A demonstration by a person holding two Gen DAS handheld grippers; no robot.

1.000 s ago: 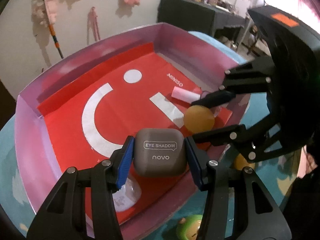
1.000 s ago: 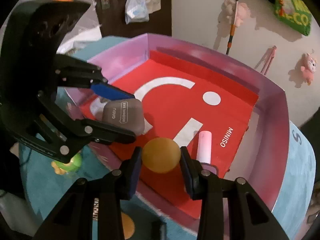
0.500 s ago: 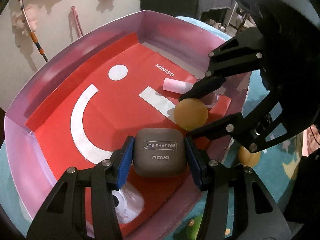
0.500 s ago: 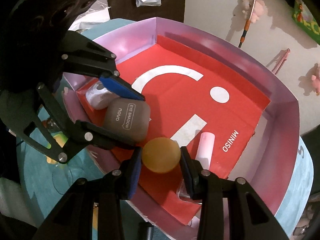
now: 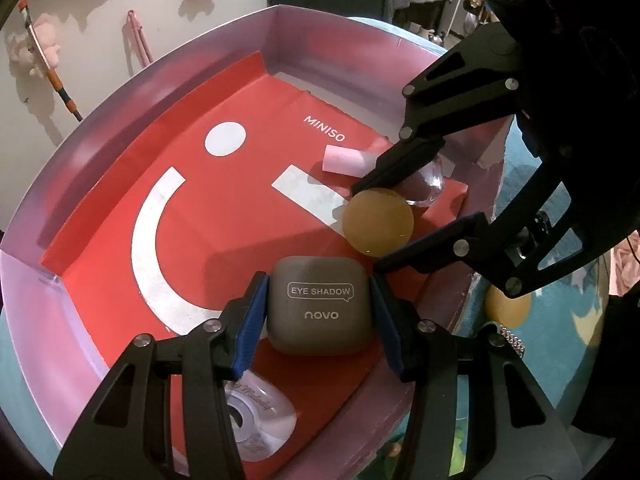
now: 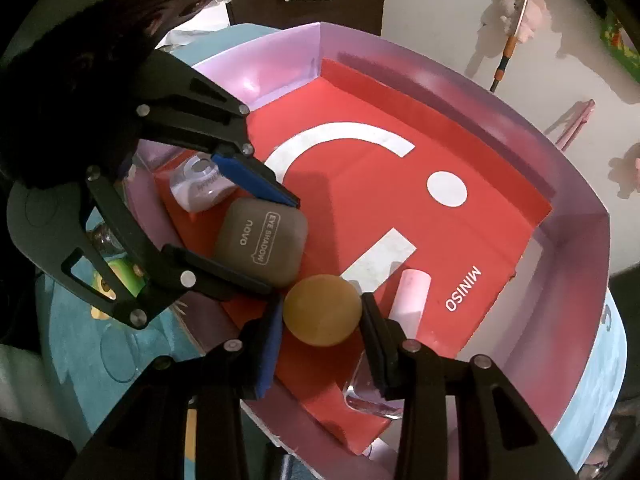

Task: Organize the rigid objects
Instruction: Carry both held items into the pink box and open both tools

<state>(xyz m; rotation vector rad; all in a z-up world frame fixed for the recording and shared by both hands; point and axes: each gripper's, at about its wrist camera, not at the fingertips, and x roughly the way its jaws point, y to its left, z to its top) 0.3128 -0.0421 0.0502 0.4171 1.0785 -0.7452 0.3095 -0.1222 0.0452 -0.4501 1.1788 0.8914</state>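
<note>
Left claw (image 5: 318, 308): clamped on the compact (image 5: 318, 306), blue pads against both its sides, low over the near edge of the box (image 5: 80, 96).
Compact lid: grey, reads "EYE SHADOW" in a speech bubble, "novo" beneath.
Right claw (image 6: 322, 312): closed on the ball (image 6: 322, 310), an orange-yellow sphere, just beside the compact over the box floor.
Box floor: red sheet (image 5: 224, 216) with a white winking smile and "MINISO" in white.
Tube (image 5: 346, 159): pale pink, lying on the sheet near "MINISO", past the ball.
Clear case (image 5: 258, 424): in the near corner under the left claw; script on it too blurred to read.
Worktop (image 6: 80, 336): teal, carrying the box.
</note>
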